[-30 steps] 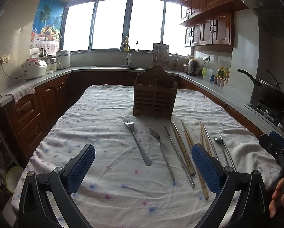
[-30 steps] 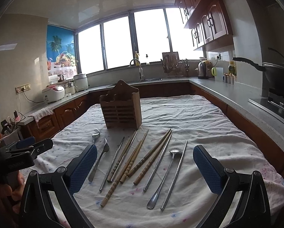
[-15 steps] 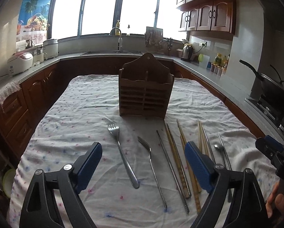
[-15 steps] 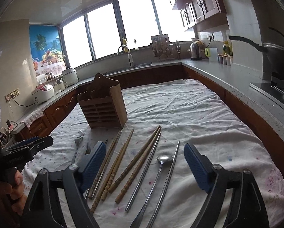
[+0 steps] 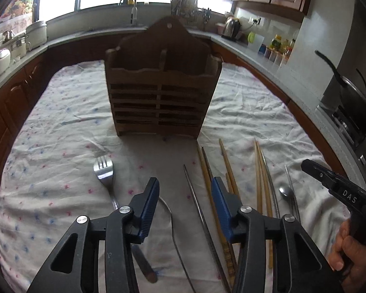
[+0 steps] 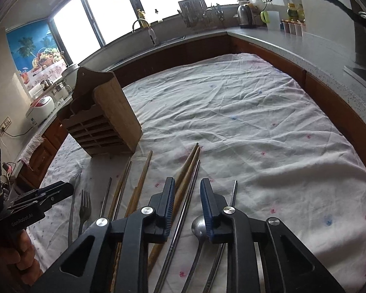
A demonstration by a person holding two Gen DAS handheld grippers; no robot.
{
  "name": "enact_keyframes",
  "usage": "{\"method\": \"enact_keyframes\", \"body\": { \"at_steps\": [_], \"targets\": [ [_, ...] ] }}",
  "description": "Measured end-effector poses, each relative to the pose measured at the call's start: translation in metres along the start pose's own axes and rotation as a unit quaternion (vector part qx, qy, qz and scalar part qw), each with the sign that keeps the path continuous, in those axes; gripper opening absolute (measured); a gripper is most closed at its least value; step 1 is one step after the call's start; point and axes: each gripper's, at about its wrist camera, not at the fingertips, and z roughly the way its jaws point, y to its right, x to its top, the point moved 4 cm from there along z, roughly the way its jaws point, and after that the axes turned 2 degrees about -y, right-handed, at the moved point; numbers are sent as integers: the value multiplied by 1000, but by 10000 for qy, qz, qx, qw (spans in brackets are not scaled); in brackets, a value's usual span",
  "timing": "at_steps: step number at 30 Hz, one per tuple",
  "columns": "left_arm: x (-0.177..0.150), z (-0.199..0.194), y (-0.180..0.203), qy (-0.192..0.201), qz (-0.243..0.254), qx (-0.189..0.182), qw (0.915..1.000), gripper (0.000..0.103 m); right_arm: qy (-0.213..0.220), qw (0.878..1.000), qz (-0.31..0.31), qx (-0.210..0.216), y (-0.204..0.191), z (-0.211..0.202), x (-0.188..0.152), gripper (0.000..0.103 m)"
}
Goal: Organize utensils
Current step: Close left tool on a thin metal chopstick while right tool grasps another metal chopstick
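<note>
A wooden utensil holder stands upright on the cloth-covered table; it also shows in the right wrist view. Forks, metal chopsticks, wooden chopsticks and a spoon lie in a row in front of it. My left gripper is partly open and empty, low over a second fork. My right gripper is partly open and empty, straddling a metal chopstick, with the spoon under its right finger.
A white floral cloth covers the table. Counters run around it, with a sink at the back, a rice cooker on the left and a wok on the stove at right.
Both grippers have moved forward and down toward the utensils. Both jaws have narrowed from wide open to partly open.
</note>
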Motion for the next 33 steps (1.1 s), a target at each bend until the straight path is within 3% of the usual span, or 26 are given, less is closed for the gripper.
{"method": "enact_keyframes", "body": {
  "at_steps": [11,17,27,33],
  "targets": [
    [24,68,8,-663,150,-32,9977,22,-687,9974,-62,-216,2,54,5,10],
    [17,96,13,-984,279,28,9948,19,-851,9953,-286,-367,-4,67,2,9],
    [12,106,33,-911,709,325,9928,17,-816,9948,-440,-412,-9,72,5,9],
    [10,104,35,-837,623,175,9944,5,-796,9957,-316,-340,-8,71,6,6]
  ]
}}
